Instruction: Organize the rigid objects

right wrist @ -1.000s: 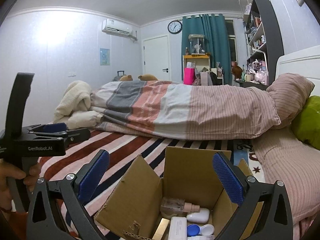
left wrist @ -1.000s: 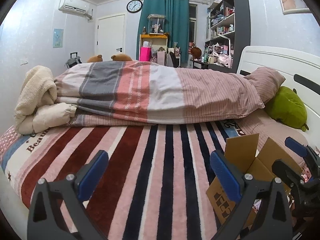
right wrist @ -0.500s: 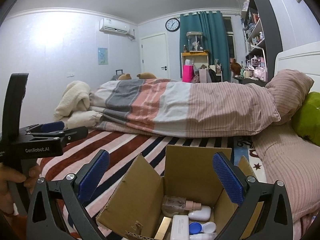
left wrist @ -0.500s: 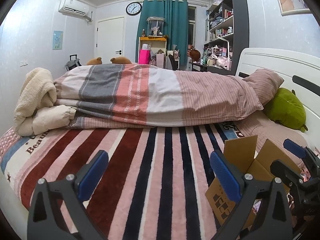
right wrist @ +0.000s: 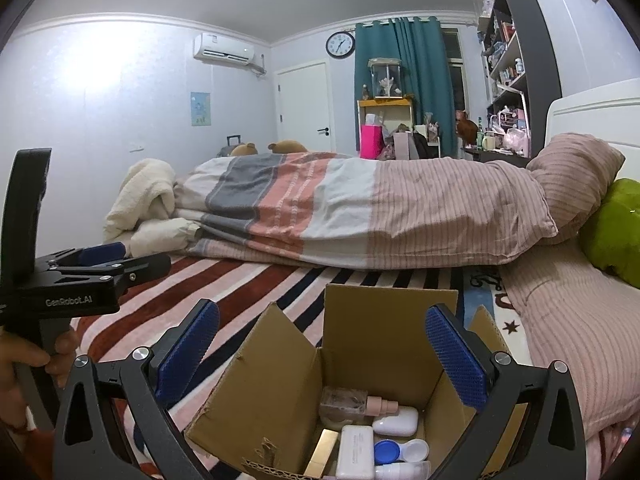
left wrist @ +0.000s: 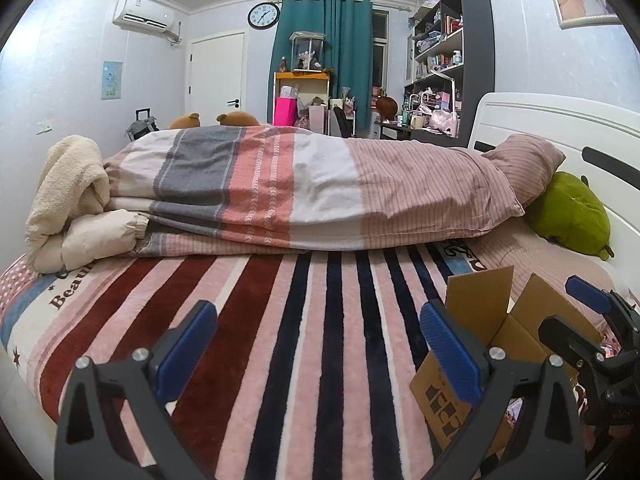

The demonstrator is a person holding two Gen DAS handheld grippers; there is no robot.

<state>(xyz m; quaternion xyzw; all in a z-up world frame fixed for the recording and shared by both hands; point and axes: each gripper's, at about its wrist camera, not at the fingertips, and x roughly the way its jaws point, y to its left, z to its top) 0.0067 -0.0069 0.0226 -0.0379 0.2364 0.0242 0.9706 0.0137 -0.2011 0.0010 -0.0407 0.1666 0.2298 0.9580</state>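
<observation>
An open cardboard box (right wrist: 384, 344) stands on the striped bed cover. Inside it lie a clear bottle with a pink pump (right wrist: 348, 402), a white case (right wrist: 396, 420), a blue and white lens case (right wrist: 400, 450), a white flat box (right wrist: 354, 452) and a gold item (right wrist: 322, 452). My right gripper (right wrist: 322, 346) hangs open over the box mouth and holds nothing. My left gripper (left wrist: 318, 340) is open and empty above the cover, left of the box (left wrist: 480, 320). A hand (right wrist: 24, 364) holds the left gripper (right wrist: 132, 258) at the left edge of the right wrist view.
A folded striped duvet (left wrist: 320, 188) lies across the bed behind the box, with a cream blanket (left wrist: 68, 196) on its left. A pink pillow (left wrist: 528, 164) and a green plush (left wrist: 568, 208) rest against the white headboard (left wrist: 560, 120). The right gripper (left wrist: 572, 312) shows at the right edge.
Both grippers stay open and empty. The views have drifted only slightly, and the box and its contents have not moved.
</observation>
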